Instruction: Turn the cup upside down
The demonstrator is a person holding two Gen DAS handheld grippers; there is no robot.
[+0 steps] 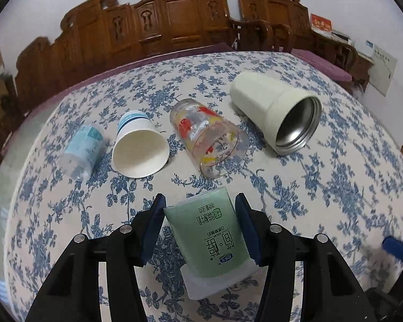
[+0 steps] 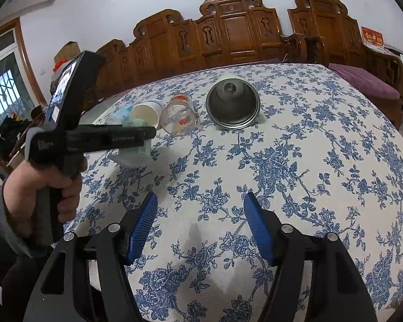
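Observation:
A green yogurt cup (image 1: 211, 238) stands upside down on the table, its white rim down, between the fingers of my left gripper (image 1: 201, 224). The right pad (image 1: 248, 230) touches the cup; a small gap shows at the left pad (image 1: 153, 225). In the right wrist view the left gripper (image 2: 147, 134) is seen from the side at the cup (image 2: 137, 147). My right gripper (image 2: 200, 228) is open and empty above the tablecloth.
On the floral tablecloth (image 1: 322, 187) lie on their sides a white steel-lined tumbler (image 1: 276, 110), a printed glass (image 1: 207, 136), a paper cup (image 1: 139, 145) and a small clear plastic cup (image 1: 80, 147). Carved wooden chairs (image 1: 174, 18) stand behind the table.

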